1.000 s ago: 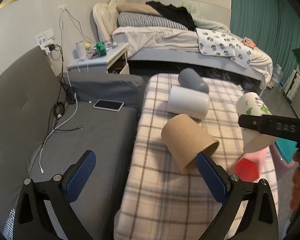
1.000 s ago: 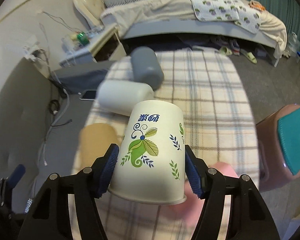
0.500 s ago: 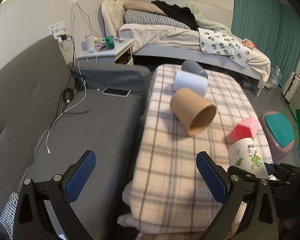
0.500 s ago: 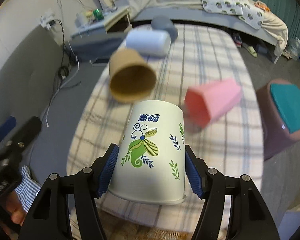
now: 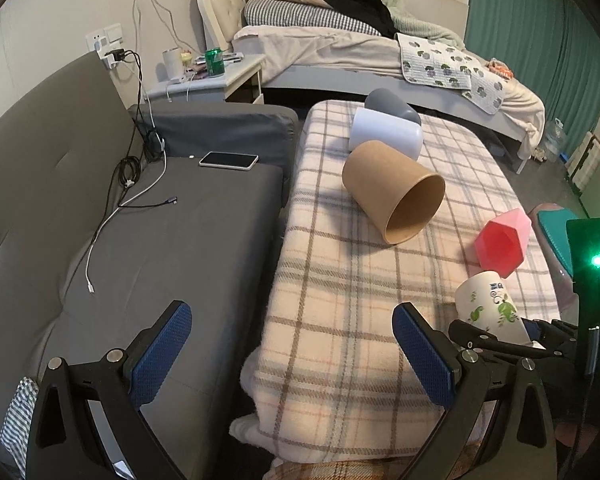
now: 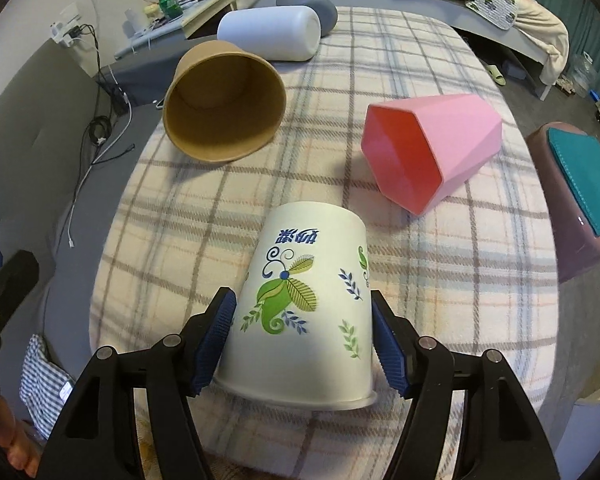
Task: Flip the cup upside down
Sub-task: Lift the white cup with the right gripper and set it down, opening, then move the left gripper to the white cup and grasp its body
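The white cup with green leaves is sitting mouth down near the front edge of the checked blanket, so the flip is looking nearly done. The right gripper is squeezing it on both sides; letting go is what is left. It is hard to tell if the rim is resting flat. The brown cup and pink cup are lying on their sides behind it. The left gripper is hanging wide open, holding nothing.

The right gripper has come down and back toward the near end of the plaid blanket, carrying the leaf-printed paper cup, which now sits low over the cloth rather than high above the brown cup and pink cup. The left gripper has pulled back too.
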Tool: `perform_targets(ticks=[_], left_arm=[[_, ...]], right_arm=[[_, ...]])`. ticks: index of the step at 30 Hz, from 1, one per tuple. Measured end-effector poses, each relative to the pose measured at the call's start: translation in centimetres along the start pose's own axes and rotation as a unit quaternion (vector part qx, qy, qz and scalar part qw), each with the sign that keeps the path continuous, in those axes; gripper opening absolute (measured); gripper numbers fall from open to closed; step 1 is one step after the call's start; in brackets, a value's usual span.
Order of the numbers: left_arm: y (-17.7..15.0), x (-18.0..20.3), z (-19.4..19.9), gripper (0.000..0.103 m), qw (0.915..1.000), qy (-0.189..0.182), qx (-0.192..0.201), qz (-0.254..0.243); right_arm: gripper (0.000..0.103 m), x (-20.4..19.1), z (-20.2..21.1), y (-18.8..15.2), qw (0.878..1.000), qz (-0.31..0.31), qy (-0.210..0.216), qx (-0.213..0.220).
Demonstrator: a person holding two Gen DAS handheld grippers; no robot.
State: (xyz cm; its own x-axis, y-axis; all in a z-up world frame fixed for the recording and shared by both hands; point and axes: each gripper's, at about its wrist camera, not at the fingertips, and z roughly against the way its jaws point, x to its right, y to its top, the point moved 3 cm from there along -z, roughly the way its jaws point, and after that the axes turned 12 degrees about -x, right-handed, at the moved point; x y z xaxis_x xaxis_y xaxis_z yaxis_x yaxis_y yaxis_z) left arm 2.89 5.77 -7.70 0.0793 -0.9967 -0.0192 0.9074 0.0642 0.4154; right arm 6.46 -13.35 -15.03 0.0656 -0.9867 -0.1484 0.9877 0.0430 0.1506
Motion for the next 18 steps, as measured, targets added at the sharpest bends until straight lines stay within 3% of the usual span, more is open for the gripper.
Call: perform_targets(ticks=[3, 7, 13, 18], left_arm=[[0.1, 0.1, 0.0, 0.103, 1.0, 0.004, -0.002, 0.001], [0.2, 0.5, 1.1, 0.103, 1.0, 0.007, 0.005, 0.002], [0.3, 1.7, 3.2, 0.103, 0.9997, 0.004, 0.023, -0.007], [0.3, 4.3, 3.9, 0.103, 0.9995, -0.011, 0.017, -0.024]], right_arm=[[0.081, 0.4, -0.3, 0.3, 1.0, -0.002, -0.004, -0.007], [0.088, 0.8, 1.1, 0.1, 1.0, -0.009, 0.015, 0.015], [0.093, 2.2, 5.2, -0.8, 0.998, -0.017, 0.013, 0.061], [0.095, 4.4, 7.9, -2.1, 0.996, -0.02, -0.02, 0.086]])
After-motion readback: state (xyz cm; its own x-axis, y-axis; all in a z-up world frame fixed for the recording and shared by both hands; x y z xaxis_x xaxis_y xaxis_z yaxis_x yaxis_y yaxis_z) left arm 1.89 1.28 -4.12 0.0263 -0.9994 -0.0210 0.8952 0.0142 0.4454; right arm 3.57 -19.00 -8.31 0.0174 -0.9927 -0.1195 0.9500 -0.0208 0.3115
